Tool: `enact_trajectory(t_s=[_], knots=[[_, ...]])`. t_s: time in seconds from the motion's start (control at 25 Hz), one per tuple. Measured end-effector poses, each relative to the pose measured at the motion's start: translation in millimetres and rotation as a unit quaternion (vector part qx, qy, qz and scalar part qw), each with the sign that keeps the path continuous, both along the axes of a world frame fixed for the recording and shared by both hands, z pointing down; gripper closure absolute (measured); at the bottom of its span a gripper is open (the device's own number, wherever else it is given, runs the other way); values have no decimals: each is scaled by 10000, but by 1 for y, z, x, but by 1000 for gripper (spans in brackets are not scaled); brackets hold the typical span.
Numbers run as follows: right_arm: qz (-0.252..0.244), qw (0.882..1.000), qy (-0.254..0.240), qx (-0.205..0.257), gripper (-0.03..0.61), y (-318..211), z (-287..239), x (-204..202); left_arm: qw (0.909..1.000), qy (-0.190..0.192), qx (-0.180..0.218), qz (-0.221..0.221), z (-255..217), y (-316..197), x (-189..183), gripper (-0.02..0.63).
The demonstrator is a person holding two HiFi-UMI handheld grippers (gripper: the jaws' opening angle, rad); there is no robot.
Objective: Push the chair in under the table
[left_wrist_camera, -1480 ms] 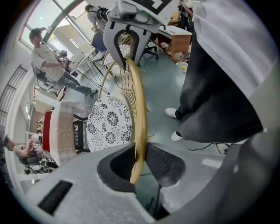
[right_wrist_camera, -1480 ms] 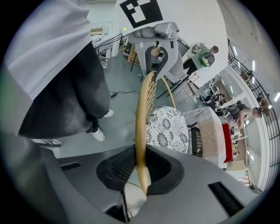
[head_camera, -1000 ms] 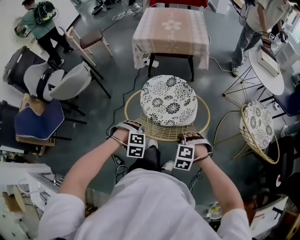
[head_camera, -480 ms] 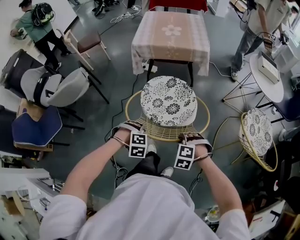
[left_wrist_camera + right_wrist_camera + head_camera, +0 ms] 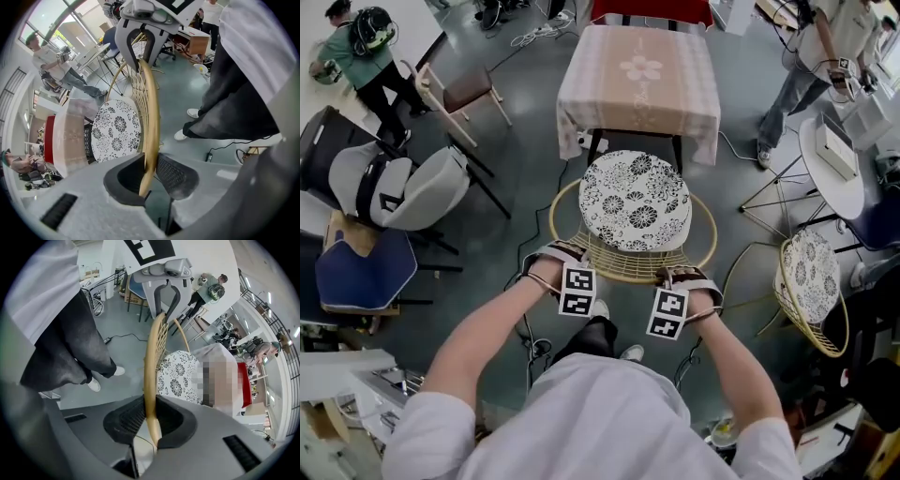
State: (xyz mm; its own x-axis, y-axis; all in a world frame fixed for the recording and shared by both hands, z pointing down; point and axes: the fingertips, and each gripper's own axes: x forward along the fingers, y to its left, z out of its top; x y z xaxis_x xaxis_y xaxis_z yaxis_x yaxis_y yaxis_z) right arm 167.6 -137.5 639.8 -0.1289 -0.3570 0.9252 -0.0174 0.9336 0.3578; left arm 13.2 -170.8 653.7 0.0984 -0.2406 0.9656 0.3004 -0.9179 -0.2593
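Head view: a person stands behind a round wicker chair (image 5: 623,261), arms stretched forward, with a tool in each hand on its curved back rim (image 5: 628,278).
Left tool: the left tool (image 5: 546,255) is clenched on the rim on the person's left. The left gripper view shows the yellow rim (image 5: 150,117) running between both pads of the left tool (image 5: 150,172).
Right tool: the right tool (image 5: 686,275) is clenched on the same rim on the other side. The right gripper view shows the rim (image 5: 151,366) pinched between the pads of the right tool (image 5: 150,420).
Chair: its flower-patterned cushion (image 5: 637,200) points at the counter. Only the cushion's far edge reaches the hanging cloth, so most of the chair stands out on the open floor.
Counter: the counter (image 5: 639,75) is square under a pale pink cloth, with one dark near leg (image 5: 594,148) and another (image 5: 679,150).
Step, as I judge it: pushing the chair forward between those two legs.
Doing it well: equal pressure from both hands should stop the round base swivelling. The cushion belongs centred on the gap, which looks tight. A slow, level push should avoid tipping, and a firm grip matters because the thin rim could roll in the pads.
Watch for: a white power strip (image 5: 579,141) lies on the floor by the left leg, and the cloth could snag the cushion.
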Motion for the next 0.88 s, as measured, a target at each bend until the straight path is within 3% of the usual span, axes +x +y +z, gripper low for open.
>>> enact_trajectory(t_s=[0.4,0.88], knots=[[210,9993,279,-113,529,-49,1,-6,9995,222,-34,220,-1,-52,-5,537],[607,9975,356,-4,528,-109,0,-13,9990,158,118,409,-1,-118,-11,537]])
